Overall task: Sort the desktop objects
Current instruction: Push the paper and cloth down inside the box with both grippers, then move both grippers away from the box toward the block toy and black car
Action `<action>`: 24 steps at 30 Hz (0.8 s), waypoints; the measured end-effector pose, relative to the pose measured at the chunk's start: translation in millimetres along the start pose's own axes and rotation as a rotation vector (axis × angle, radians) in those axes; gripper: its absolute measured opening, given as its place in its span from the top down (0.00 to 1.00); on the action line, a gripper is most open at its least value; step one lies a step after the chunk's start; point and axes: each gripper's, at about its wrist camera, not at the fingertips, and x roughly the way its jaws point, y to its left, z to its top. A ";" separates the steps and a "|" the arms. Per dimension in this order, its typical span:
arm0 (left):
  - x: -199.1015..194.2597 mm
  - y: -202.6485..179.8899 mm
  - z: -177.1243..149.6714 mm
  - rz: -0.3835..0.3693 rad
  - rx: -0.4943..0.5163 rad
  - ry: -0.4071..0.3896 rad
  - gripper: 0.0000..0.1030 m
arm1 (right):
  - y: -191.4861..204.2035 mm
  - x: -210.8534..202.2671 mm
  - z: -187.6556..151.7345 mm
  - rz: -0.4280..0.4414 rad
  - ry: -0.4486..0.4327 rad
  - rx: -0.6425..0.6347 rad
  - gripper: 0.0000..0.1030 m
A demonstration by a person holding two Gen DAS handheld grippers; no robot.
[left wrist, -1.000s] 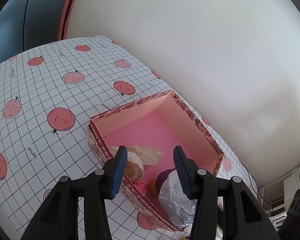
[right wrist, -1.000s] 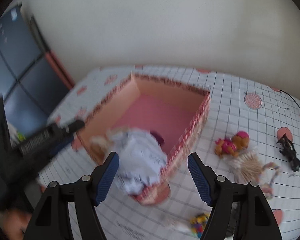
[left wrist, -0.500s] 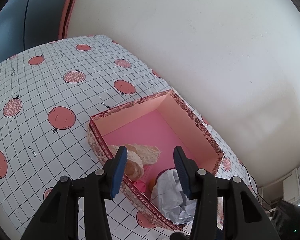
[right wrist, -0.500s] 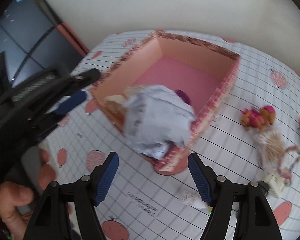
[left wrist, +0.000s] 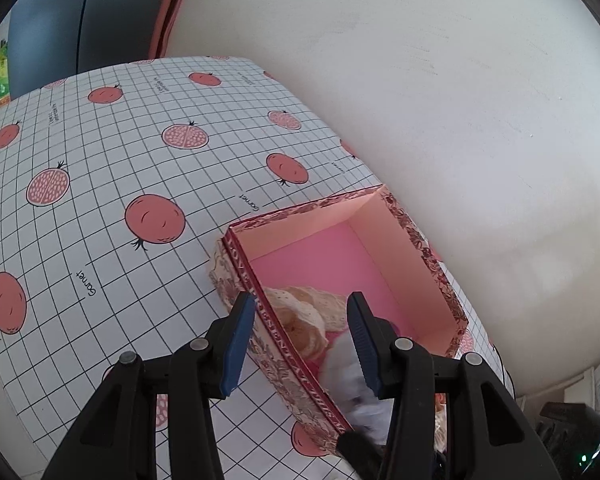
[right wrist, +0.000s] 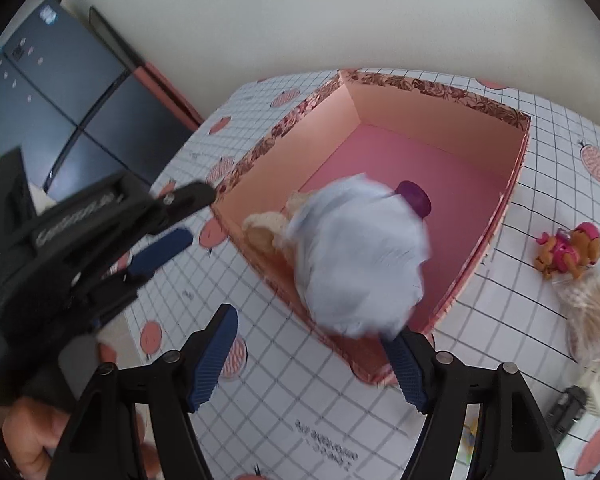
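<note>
Both grippers' fingers stand apart, empty. The left gripper (left wrist: 300, 340) straddles the box (left wrist: 412, 236) wall. The right gripper (right wrist: 312, 364) hangs over a blurred white wad (right wrist: 360, 256).

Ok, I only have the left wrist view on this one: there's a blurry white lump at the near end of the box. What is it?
Observer: A crumpled white paper bundle at the near end of the box. The right gripper is open, its pads not pressing it.
Reviewer: Anything else in there that I can't see?
Observer: A purple cap peeks out behind the bundle.
Reviewer: Anything outside the box?
Observer: Yes, a pink and orange toy dog and a bunch of pale sticks lie on the table to its right.
</note>
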 end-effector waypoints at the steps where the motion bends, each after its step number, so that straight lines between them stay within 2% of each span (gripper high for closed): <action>1: 0.5 0.9 0.0 0.003 -0.003 0.002 0.52 | -0.3 1.0 2.1 0.002 -0.020 0.012 0.26; 5: 0.7 3.1 0.7 0.009 -0.009 0.003 0.52 | -5.5 -4.0 6.3 -0.009 -0.086 0.050 0.26; 11: 2.9 1.5 0.1 0.011 -0.006 0.011 0.52 | -21.2 -36.5 14.0 -0.025 -0.199 0.124 0.26; 19: 2.0 -14.7 -6.0 0.016 0.032 0.031 0.52 | -39.4 -55.2 15.2 -0.121 -0.168 0.194 0.26; 24: -2.4 -37.9 -14.5 -0.004 0.091 0.040 0.52 | -51.6 -84.3 12.9 -0.166 -0.217 0.240 0.26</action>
